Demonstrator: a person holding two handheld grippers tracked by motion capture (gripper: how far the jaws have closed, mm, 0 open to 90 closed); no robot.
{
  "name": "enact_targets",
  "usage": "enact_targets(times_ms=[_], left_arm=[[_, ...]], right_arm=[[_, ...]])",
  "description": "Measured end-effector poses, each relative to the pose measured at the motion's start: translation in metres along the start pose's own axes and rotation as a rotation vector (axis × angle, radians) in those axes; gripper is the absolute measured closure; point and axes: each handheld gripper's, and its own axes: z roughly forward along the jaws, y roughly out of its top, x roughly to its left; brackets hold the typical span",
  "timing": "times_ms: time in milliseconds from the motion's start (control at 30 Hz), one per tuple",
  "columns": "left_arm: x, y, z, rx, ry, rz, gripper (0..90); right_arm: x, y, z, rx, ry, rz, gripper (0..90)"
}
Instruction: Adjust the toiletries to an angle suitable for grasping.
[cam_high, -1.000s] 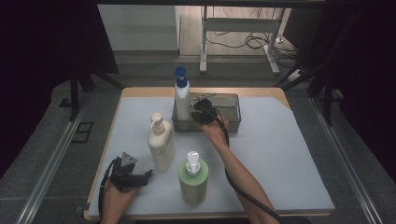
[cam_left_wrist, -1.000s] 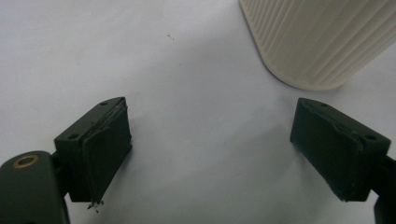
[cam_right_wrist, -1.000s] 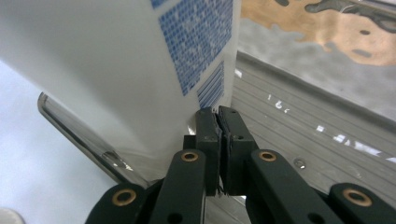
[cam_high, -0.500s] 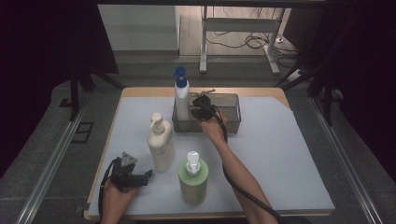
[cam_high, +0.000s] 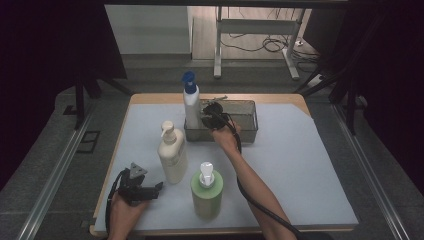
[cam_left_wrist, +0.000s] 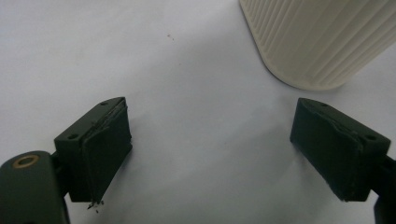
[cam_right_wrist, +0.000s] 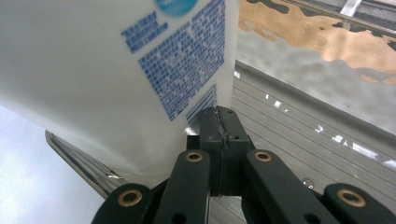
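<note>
On the table (cam_high: 310, 165) a metal basket (cam_high: 245, 122) is seen holding the white bottle (cam_high: 191, 107) upright at its left end, the right gripper (cam_high: 209, 116) clenched empty just beside it, the left gripper (cam_high: 157, 187) released near the cream bottle (cam_high: 172, 155)

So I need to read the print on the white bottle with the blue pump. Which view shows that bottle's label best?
The right gripper view: the white bottle sits close ahead of the shut jaws, its blue print large though blurred. The high view shows the whole bottle upright in the metal basket, label too small to read.
</note>
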Motion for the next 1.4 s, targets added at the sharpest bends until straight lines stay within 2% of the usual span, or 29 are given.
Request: enact_targets(times_ms=[400, 633, 833, 1033, 1400], left_arm=[[0.0, 0.0, 0.0, 0.0, 0.0, 0.0, 12.2], [0.0, 0.0, 0.0, 0.0, 0.0, 0.0, 12.2], [0.0, 0.0, 0.0, 0.0, 0.0, 0.0, 12.2], [0.0, 0.0, 0.0, -0.001, 0.0, 0.0, 12.2], [0.0, 0.0, 0.0, -0.001, 0.0, -0.001, 12.2]], right_arm=[[0.0, -0.001, 0.0, -0.006, 0.009, -0.006, 89.5], [-0.006, -0.005, -0.006, -0.024, -0.003, -0.045, 74.9], [-0.015, -0.008, -0.017, -0.055, -0.006, -0.044, 61.8], [-0.022, -0.011, -0.034, -0.089, 0.02, -0.06, 50.2], [-0.03, -0.021, -0.058, -0.115, 0.072, -0.083, 37.8]])
